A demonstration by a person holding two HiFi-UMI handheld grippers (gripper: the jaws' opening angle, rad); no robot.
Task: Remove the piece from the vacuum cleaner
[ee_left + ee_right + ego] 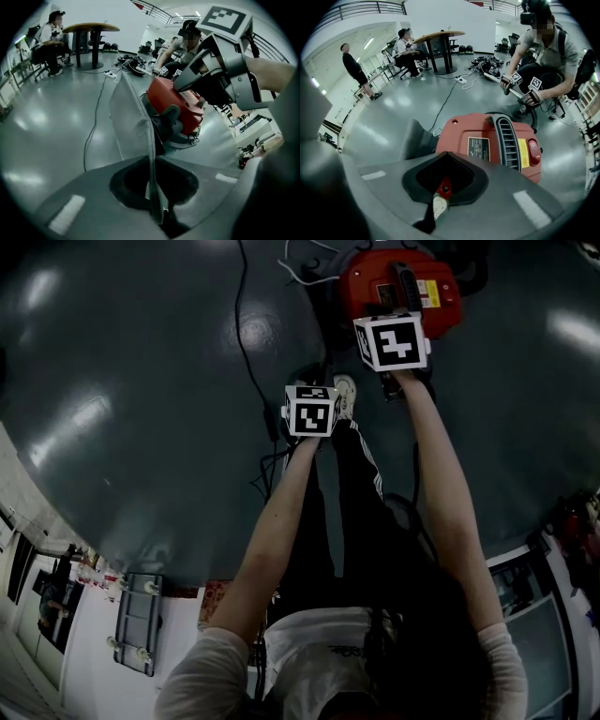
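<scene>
Standing on edge between the closed jaws of the left gripper (151,161), the piece (125,115) is a thin, flat grey panel. It has a finely meshed patch near the edge that faces the camera. It rises upright from the clamp, just beside the vacuum cleaner (174,107) and on its left side. In the left gripper view it overlaps the machine's dark lower body, so it is not clear whether the two touch.

The vacuum cleaner is a squat red machine sitting on the grey floor (141,427). On its top are a ribbed grey vent, a dark label and a red switch set in a yellow sticker.

The right gripper (444,164) hangs over the near edge of the red lid. Its jaws are closed on a small red tab (443,187) with a whitish bit just below it. What that tab belongs to cannot be made out.

In the head view both marker cubes cover the jaws, and the piece cannot be picked out under the left one. The frame's top cuts off the far side of the vacuum cleaner. The bottom edge of the piece is buried in the left jaws, and its far end runs out behind the near edge, so its full outline stays unclear. A black cable (246,343) trails across the floor to the left of the machine.
</scene>
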